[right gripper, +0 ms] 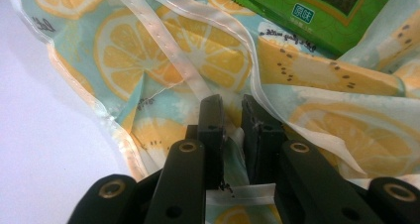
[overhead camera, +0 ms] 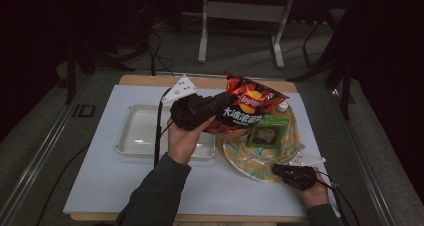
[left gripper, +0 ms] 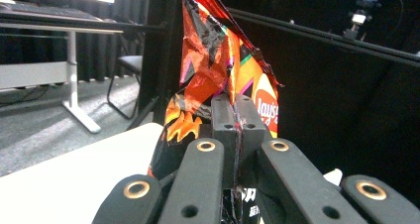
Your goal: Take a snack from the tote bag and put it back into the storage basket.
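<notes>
Chips bag [left gripper: 225,80], red and orange with black print, is being pinched at its lower edge between the closed jaws of the left gripper [left gripper: 235,119], whose pads are pressing flat on the foil in the left gripper view. In the high view the bag is hanging above the table, over the far rim of the lemon-print bag [overhead camera: 260,158] and just right of the white tray [overhead camera: 131,136], with the left gripper [overhead camera: 216,106] gripping it from the left side and the person's left hand [overhead camera: 182,136] wrapping the gripper body from below. The right gripper [right gripper: 232,116] is standing with its jaws slightly apart, and a strip of the lemon-print bag's clear rim is lying between them; whether the pads are actually pressing on it cannot be told. The right gripper is sitting at the near edge of that bag in the high view [overhead camera: 280,170]. A green packet [overhead camera: 267,131] is lying inside the lemon-print bag, which is resting on the white table sheet [overhead camera: 100,186].
</notes>
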{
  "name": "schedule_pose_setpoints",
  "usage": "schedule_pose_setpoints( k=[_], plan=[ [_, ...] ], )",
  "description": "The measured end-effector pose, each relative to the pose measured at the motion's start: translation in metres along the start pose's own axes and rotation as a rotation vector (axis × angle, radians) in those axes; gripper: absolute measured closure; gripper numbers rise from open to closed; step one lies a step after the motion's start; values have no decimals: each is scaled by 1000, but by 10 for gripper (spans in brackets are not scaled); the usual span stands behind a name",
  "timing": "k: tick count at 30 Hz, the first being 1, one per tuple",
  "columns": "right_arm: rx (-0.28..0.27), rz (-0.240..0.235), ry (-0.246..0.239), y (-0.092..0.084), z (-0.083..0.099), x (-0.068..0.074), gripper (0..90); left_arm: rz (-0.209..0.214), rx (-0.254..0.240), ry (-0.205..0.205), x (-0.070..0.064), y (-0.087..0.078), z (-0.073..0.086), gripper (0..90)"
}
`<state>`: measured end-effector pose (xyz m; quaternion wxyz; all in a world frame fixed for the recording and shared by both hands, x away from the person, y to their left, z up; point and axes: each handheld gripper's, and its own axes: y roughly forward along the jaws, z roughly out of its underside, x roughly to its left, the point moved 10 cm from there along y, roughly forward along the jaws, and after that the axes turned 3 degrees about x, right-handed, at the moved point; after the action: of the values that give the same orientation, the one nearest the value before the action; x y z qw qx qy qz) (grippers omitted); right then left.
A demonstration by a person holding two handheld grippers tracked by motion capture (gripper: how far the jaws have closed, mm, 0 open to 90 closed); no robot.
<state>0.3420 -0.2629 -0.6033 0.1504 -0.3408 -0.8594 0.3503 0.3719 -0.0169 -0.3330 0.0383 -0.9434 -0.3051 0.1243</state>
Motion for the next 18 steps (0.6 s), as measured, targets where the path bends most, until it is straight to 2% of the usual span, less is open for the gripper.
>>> schedule_pose_setpoints(
  k=[13, 18],
  plan=[
    [-1, -1, 1, 0, 0, 0, 794, -89, -38, -20, 34, -29, -8, 896],
    [-1, -1, 1, 0, 0, 0, 793, -125, -44, -28, 46, -38, -6, 897]
  ],
)
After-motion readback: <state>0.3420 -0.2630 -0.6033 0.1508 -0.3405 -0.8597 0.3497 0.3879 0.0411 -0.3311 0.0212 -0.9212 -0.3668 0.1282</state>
